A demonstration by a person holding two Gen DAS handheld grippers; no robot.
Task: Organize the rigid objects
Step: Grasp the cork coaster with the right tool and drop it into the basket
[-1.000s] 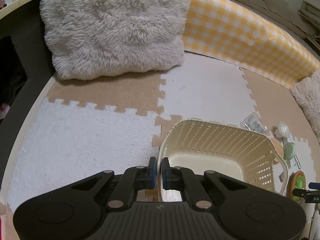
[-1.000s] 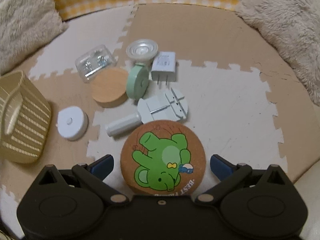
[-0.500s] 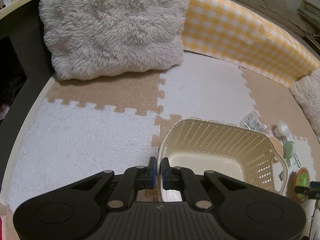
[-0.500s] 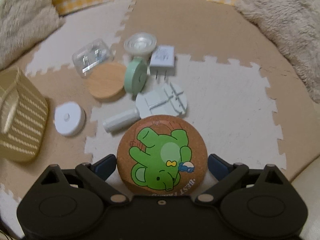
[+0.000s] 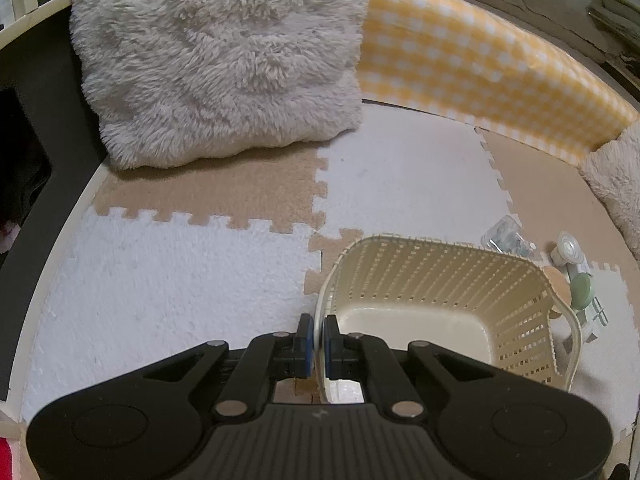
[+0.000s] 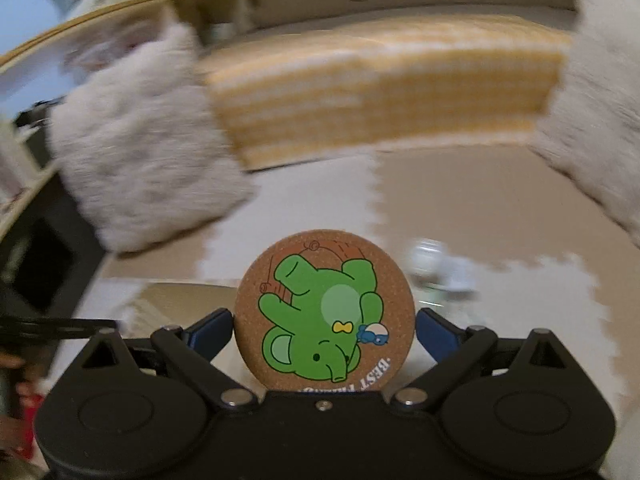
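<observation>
basket open-topped, cushion behind

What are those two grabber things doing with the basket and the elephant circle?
A person is tidying small things into the cream basket. The left gripper is pinching the basket's rim to steady it. The right gripper is squeezing the round elephant coaster by its edges, held up off the mat. The basket looks empty so far.

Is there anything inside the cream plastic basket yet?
No, the cream plastic basket shows only its bare bottom, while the left tool pinches its rim.
</observation>
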